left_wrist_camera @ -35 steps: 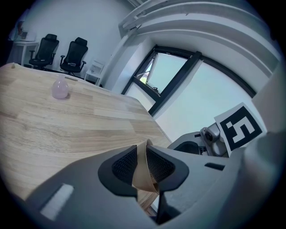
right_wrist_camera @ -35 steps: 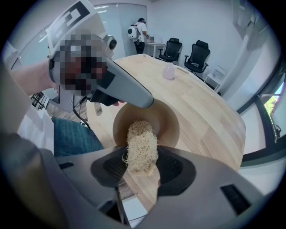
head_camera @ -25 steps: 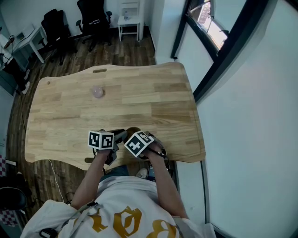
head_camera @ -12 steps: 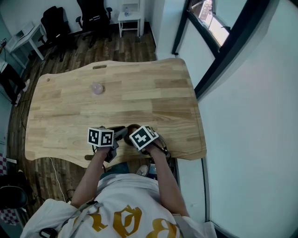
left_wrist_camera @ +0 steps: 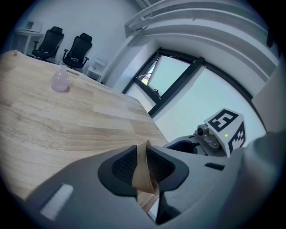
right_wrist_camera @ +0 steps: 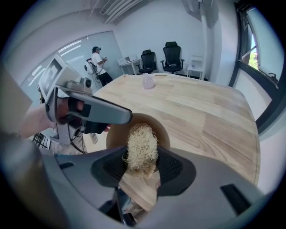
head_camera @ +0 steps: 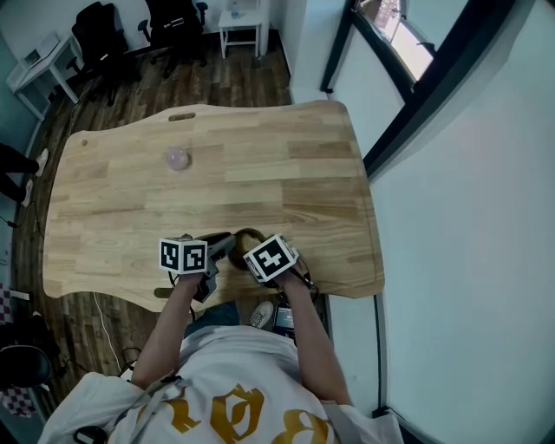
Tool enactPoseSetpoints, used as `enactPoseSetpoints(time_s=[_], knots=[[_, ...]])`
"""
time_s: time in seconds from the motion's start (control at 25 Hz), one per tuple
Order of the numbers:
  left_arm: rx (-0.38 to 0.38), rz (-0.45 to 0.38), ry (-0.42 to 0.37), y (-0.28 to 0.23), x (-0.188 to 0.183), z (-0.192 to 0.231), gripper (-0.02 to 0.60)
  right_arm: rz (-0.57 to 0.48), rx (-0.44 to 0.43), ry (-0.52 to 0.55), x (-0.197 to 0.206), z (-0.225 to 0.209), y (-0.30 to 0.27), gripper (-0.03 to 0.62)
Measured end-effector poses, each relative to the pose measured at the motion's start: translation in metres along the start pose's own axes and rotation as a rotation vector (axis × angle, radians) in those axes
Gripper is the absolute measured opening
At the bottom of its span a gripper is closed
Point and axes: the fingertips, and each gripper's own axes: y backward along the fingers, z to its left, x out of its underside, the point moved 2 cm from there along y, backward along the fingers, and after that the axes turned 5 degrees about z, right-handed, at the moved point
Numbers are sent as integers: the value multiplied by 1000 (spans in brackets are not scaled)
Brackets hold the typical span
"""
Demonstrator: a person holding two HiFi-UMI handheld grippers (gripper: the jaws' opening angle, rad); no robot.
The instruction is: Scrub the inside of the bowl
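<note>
A small brown bowl [head_camera: 249, 237] sits near the table's front edge. My left gripper [left_wrist_camera: 142, 154] is shut on its thin rim [left_wrist_camera: 144, 175], which stands between the jaws. The right gripper view shows that left gripper [right_wrist_camera: 91, 110] reaching in over the bowl's [right_wrist_camera: 117, 133] left side. My right gripper [right_wrist_camera: 140, 156] is shut on a straw-coloured scrubber [right_wrist_camera: 141, 147], whose tip hangs over the bowl's inside. In the head view the left gripper [head_camera: 222, 247] and the right gripper [head_camera: 253, 251] meet at the bowl, and their marker cubes hide most of it.
A small pink vase [head_camera: 177, 158] stands at the far left of the wooden table [head_camera: 286, 182]. The table's front edge runs just below the bowl. A window wall runs along the right, and office chairs [head_camera: 173, 26] stand beyond the table. A person [right_wrist_camera: 97, 60] stands far off.
The right gripper's cube has shifted slightly right and forward over the bowl. The left gripper keeps its hold on the rim. The head view has tilted a little.
</note>
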Motion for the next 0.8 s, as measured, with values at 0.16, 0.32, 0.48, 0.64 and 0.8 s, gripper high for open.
enactPoseSetpoints(time_s=[0.16, 0.32, 0.48, 0.64, 0.8], knots=[[1, -14, 41, -10, -2, 12, 66, -58, -42, -2, -7, -1, -9, 181], [-5, -54, 115, -16, -1, 31, 56, -140, -29, -50, -3, -13, -11, 181], [-64, -104, 137, -23, -12, 52, 55, -269, -30, -114, -6, -25, -6, 181], [-110, -138, 148, -28, -21, 66, 55, -380, 15, -240, -10, -46, 5, 181], [-118, -128, 177, -40, -21, 74, 51, -430, 68, -288, -10, -61, 12, 181]])
